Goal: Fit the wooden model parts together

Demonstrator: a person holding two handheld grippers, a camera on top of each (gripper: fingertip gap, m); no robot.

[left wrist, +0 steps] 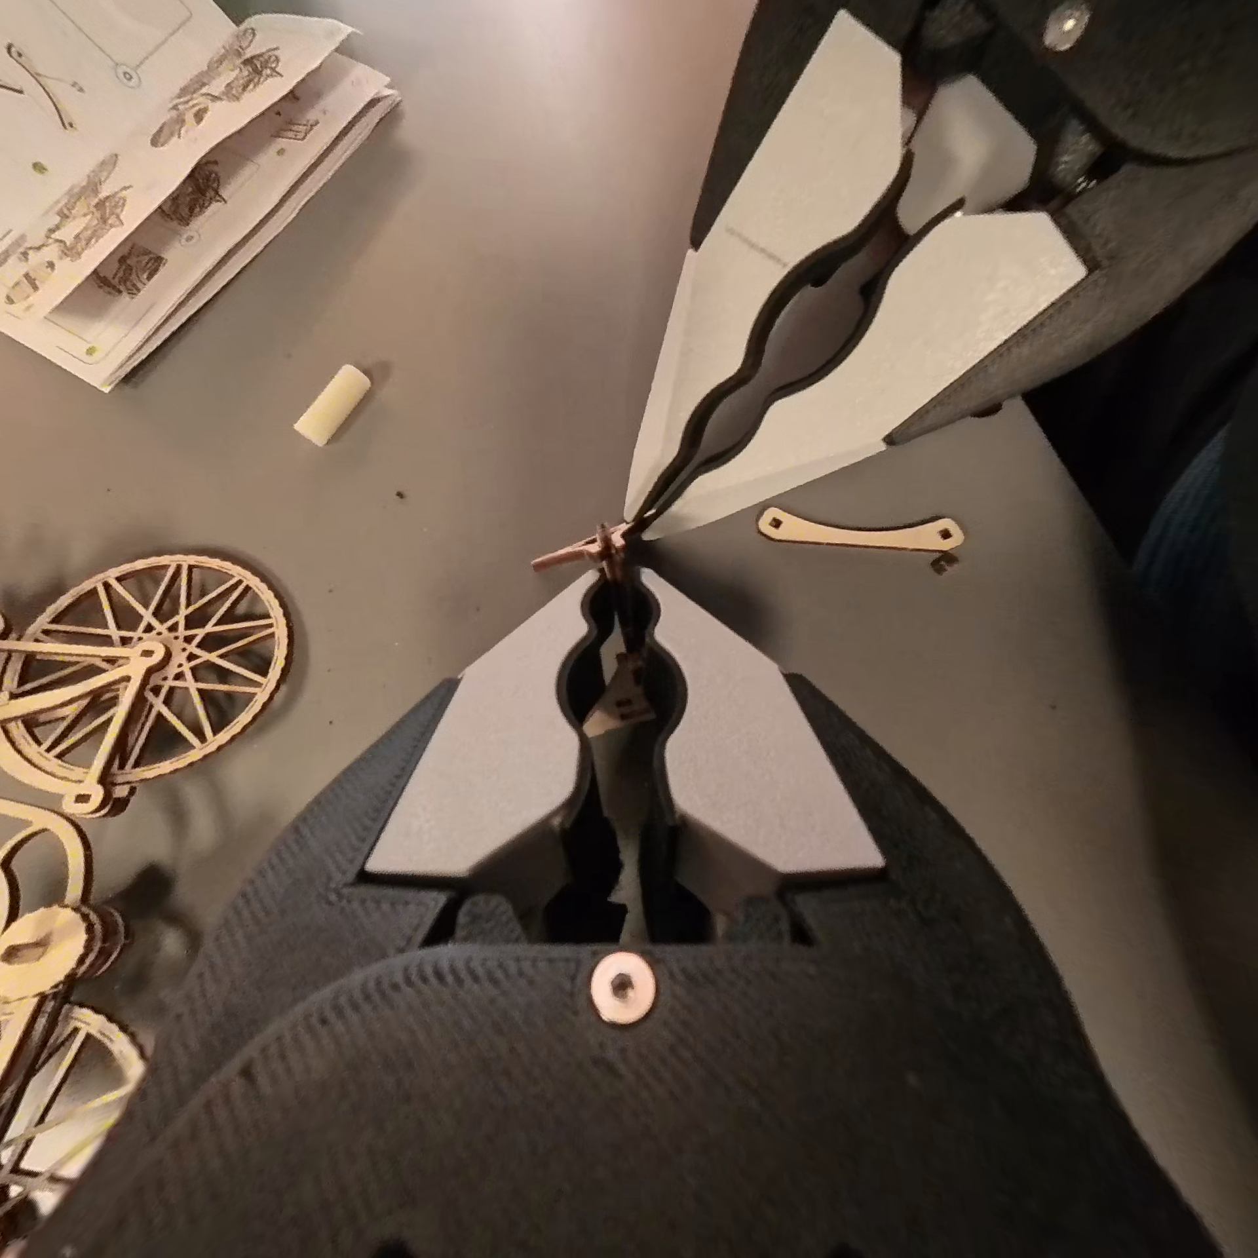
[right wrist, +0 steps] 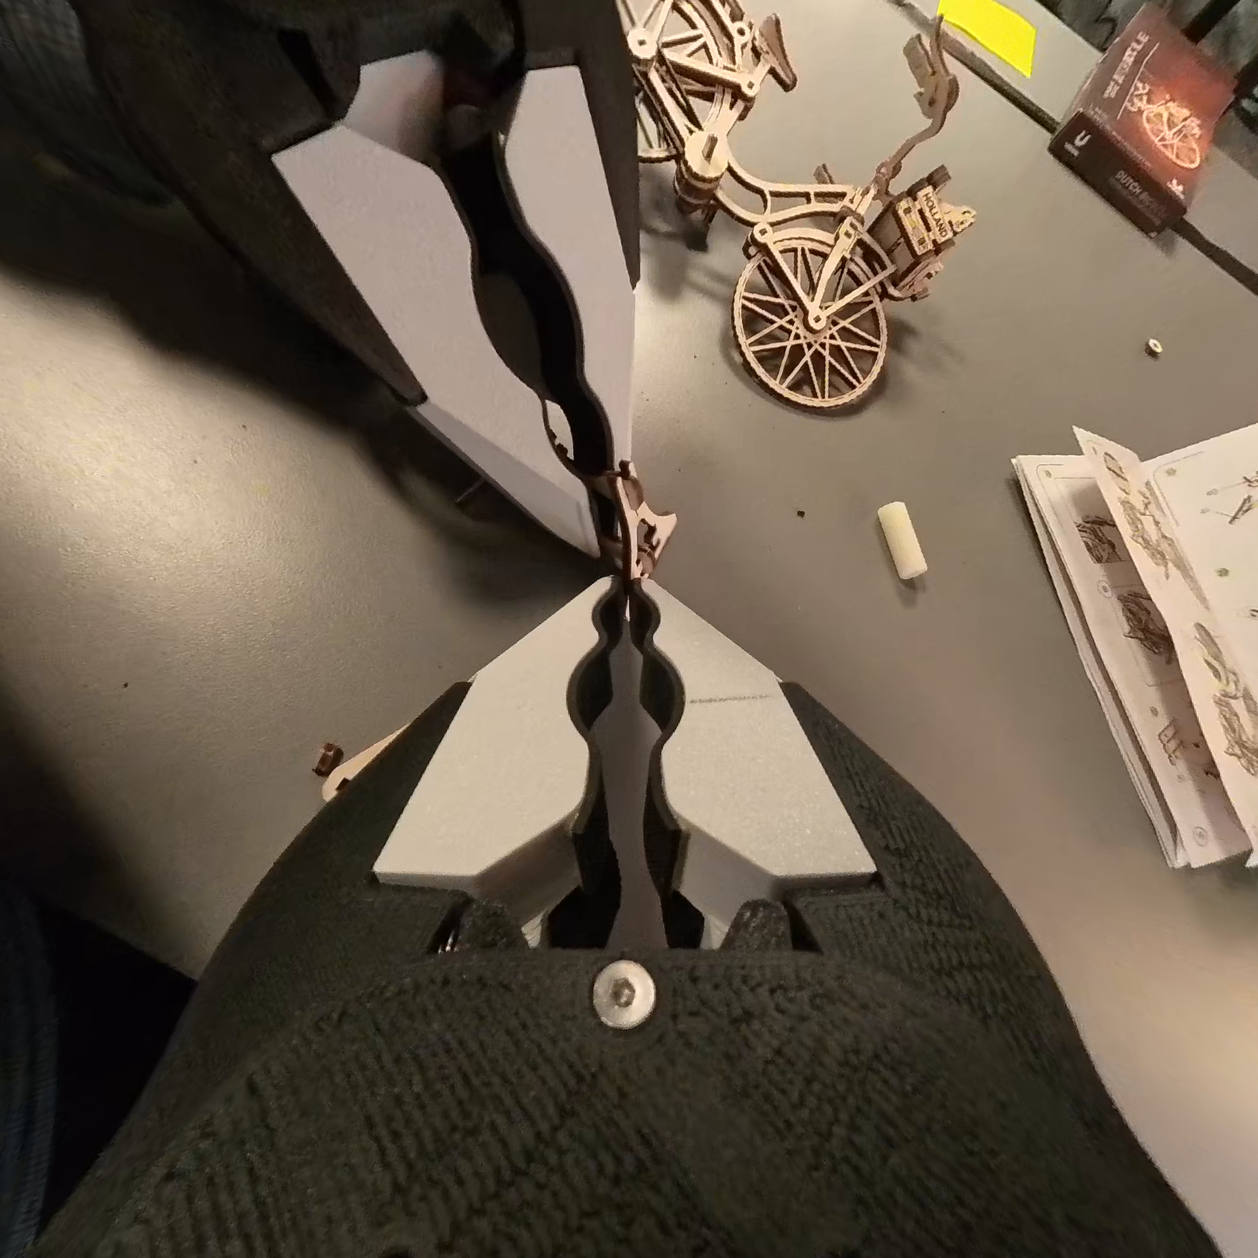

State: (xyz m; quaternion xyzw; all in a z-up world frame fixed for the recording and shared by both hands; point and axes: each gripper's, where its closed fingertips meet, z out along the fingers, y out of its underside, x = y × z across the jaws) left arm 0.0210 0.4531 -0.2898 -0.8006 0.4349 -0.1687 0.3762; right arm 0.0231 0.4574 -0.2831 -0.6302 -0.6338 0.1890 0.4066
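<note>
Grey counter (left wrist: pixel 476 272) below, both grippers tip to tip above it. Left gripper (left wrist: pixel 621 578) jaws pinch a flat wooden part (left wrist: pixel 621 701); right gripper (right wrist: pixel 627 591) jaws pinch a small peg (left wrist: pixel 568 557) threaded through it, axis crosswise to the left jaws. Nearby: loose strip (left wrist: pixel 861 534), bicycle model (right wrist: pixel 810 272), booklet (left wrist: pixel 170 170), pale cylinder (left wrist: pixel 333 406). Nothing blocks.
</note>
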